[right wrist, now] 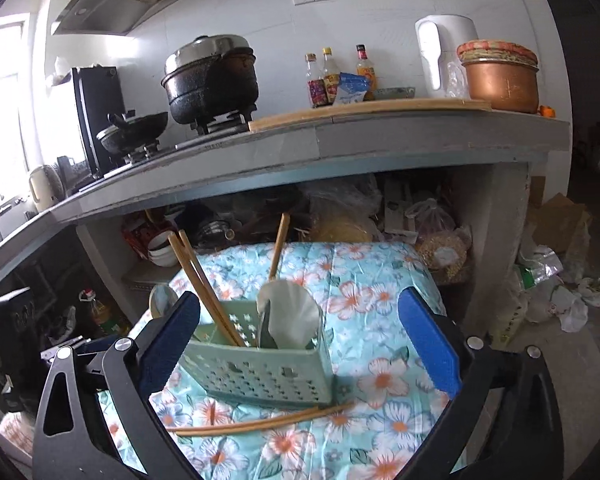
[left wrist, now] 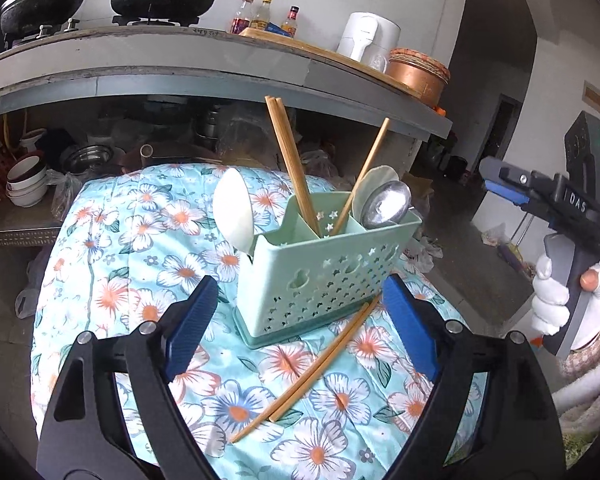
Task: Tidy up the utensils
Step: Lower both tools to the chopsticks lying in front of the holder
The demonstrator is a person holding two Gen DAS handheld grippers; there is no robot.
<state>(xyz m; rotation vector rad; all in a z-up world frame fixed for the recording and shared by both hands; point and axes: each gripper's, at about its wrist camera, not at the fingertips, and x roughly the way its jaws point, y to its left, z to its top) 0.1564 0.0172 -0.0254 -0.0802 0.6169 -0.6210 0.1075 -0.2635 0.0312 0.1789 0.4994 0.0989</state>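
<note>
While both pairs of fingers stand wide apart with nothing between them, the left gripper (left wrist: 300, 320) frames the near face of the caddy (left wrist: 324, 276) and the right gripper (right wrist: 300, 344) frames its end wall. No pad touches the plastic; there is open cloth at either side of each blue finger (left wrist: 194, 320). A gloved hand (left wrist: 556, 296) holds the right gripper off the tabletop's right edge.

Two loose chopsticks (left wrist: 312, 368) lie side by side on the flowered cloth (left wrist: 112, 280), one end against the caddy's base, the other pointing toward the cloth's near edge. That side is free of other things.

The caddy is pale green, perforated, with three compartments, and stands upright near the middle of the tabletop. A white spoon (left wrist: 234, 212) stands in its left compartment, three chopsticks (left wrist: 292, 164) lean in the middle one, and a metal spoon (left wrist: 386, 204) with a white one behind it sits in the right. Behind, a counter (left wrist: 220, 60) overhangs cluttered shelves.
</note>
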